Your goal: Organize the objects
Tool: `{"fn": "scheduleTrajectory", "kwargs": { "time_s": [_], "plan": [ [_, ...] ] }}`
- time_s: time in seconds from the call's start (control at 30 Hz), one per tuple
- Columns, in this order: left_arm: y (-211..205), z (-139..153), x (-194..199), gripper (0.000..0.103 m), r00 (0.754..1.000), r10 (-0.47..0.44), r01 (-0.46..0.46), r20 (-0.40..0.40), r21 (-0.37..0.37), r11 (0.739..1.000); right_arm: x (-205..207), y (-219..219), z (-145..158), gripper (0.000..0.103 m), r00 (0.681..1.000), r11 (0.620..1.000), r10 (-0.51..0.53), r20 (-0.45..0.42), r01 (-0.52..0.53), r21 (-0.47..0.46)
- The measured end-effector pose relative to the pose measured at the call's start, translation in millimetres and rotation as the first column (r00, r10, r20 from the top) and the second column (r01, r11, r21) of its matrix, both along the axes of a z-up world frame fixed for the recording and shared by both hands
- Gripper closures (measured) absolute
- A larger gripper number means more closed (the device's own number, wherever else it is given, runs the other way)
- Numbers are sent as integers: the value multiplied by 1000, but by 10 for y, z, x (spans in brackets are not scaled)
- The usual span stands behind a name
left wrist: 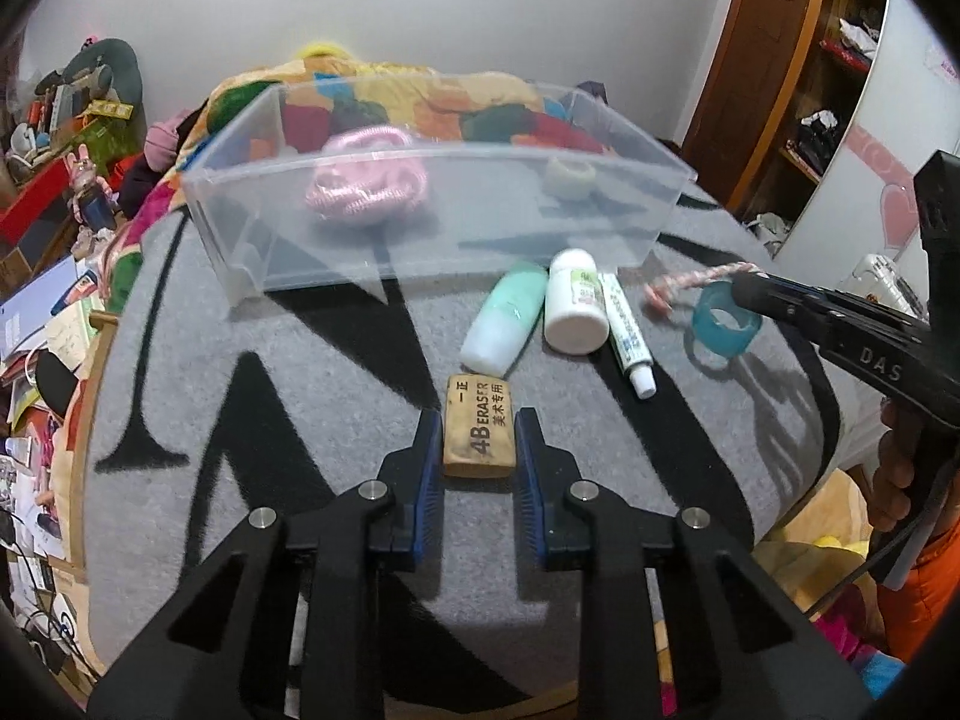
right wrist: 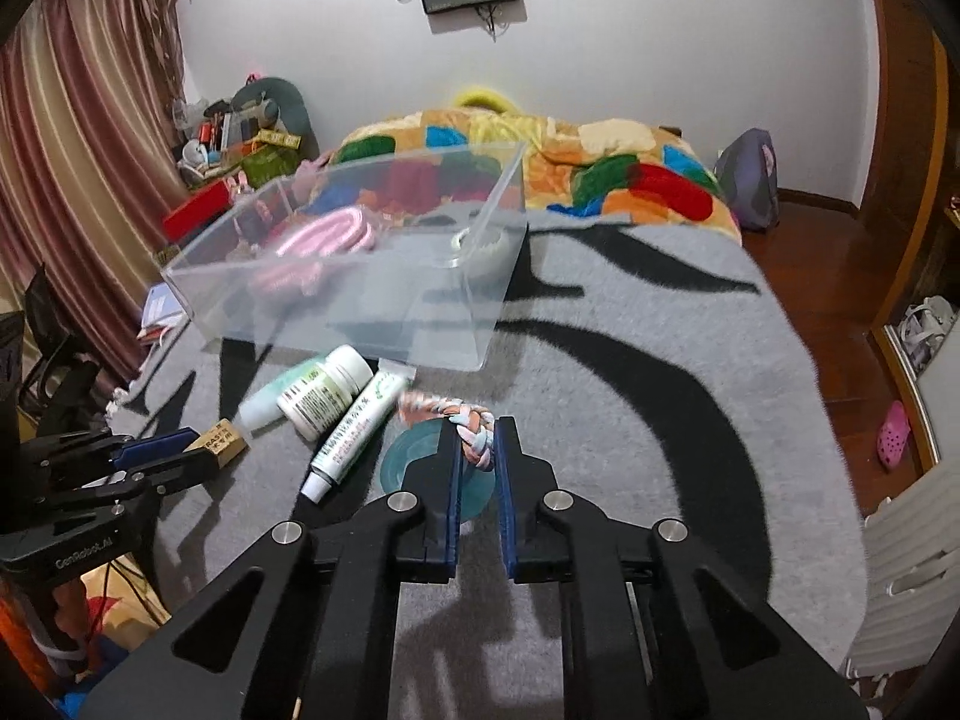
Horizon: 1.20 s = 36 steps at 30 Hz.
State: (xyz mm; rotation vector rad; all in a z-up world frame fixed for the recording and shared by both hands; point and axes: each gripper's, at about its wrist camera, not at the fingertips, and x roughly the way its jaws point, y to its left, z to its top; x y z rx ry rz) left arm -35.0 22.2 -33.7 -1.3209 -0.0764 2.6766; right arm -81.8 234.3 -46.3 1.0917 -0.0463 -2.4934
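My left gripper (left wrist: 478, 429) straddles a tan 4B eraser (left wrist: 479, 426) on the grey blanket, its blue pads touching or nearly touching the eraser's sides. My right gripper (right wrist: 478, 441) is shut on a pink, white and orange braided rope (right wrist: 474, 429), held above a teal tape ring (right wrist: 414, 456). Past the eraser lie a mint bottle (left wrist: 507, 324), a white pill bottle (left wrist: 576, 303) and a small white tube (left wrist: 627, 330). The clear plastic bin (left wrist: 420, 228) behind them holds a pink coiled cord (left wrist: 366, 177) and a pale ring (left wrist: 570, 177).
The grey and black blanket (left wrist: 300, 360) covers a raised surface, with a colourful quilt (right wrist: 600, 174) behind it. Cluttered shelves and papers stand at the left (left wrist: 54, 138). A wooden wardrobe (left wrist: 798, 90) stands at the right.
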Motion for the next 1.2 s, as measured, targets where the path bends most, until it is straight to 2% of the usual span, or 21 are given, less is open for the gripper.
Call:
{"fn": "scheduleTrajectory", "kwargs": {
  "time_s": [0.2, 0.47, 0.73, 0.93, 1.2],
  "plan": [
    [-81, 129, -12, 79, 999, 16, -16, -32, 3, 1000, 51, -43, 148, 94, 999, 999, 35, -26, -36, -22],
    [-239, 208, -26, 79, 999, 35, -34, -33, 27, 999, 142, -149, -185, 93, 995, 997, 71, 74, -74, 36],
    [-265, 333, -160, 79, 998, 40, -38, -53, 32, 999, 210, 1, -121, 93, 995, 997, 69, 66, -72, 30],
    [-178, 489, -254, 79, 996, 24, -24, -91, -3, 1000, 183, 18, -82, 93, 997, 998, 62, 40, -63, 12],
    [-168, 787, -376, 79, 984, 21, -26, -175, -26, 999, 27, -49, 318, 94, 995, 996, 78, -70, -80, -30]
  ]
}}
